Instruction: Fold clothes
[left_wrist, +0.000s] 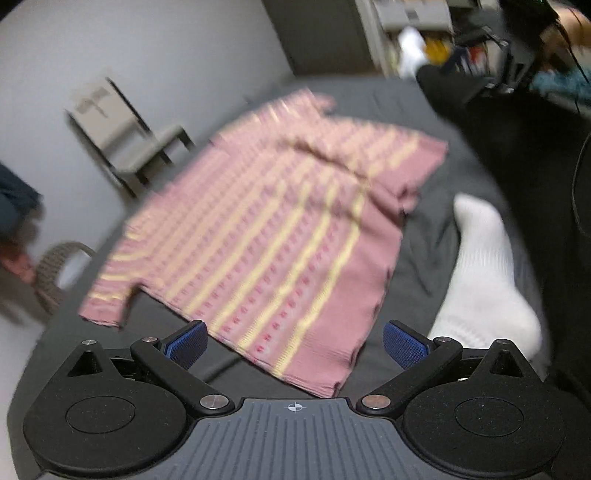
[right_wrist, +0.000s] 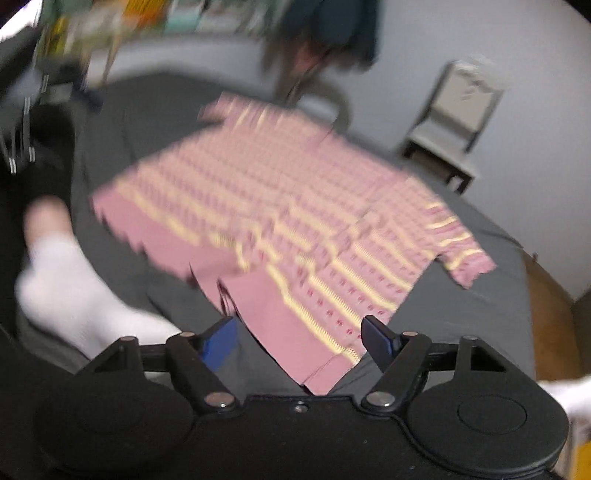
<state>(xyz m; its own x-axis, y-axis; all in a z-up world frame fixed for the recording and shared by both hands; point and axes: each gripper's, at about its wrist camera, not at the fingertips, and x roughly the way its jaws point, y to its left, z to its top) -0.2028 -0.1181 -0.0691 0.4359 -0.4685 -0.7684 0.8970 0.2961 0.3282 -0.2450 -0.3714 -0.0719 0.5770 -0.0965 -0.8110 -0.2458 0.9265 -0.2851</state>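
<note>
A pink sweater with yellow stripes (left_wrist: 273, 229) lies spread on a dark grey bed sheet (left_wrist: 428, 236). In the left wrist view its hem corner reaches down between the blue pads of my left gripper (left_wrist: 295, 341), which is open and holds nothing. The right wrist view shows the same sweater (right_wrist: 280, 221), its near hem corner lying between the pads of my right gripper (right_wrist: 299, 339), also open and empty. One sleeve (right_wrist: 461, 251) sticks out at the right. Both views are motion-blurred.
A person's foot in a white sock (left_wrist: 484, 273) rests on the bed right of the sweater, and shows as the sock (right_wrist: 74, 291) at left in the right wrist view. A grey chair (left_wrist: 118, 133) and a woven basket (left_wrist: 55, 273) stand beside the bed. Cluttered shelves (left_wrist: 417, 22) are behind.
</note>
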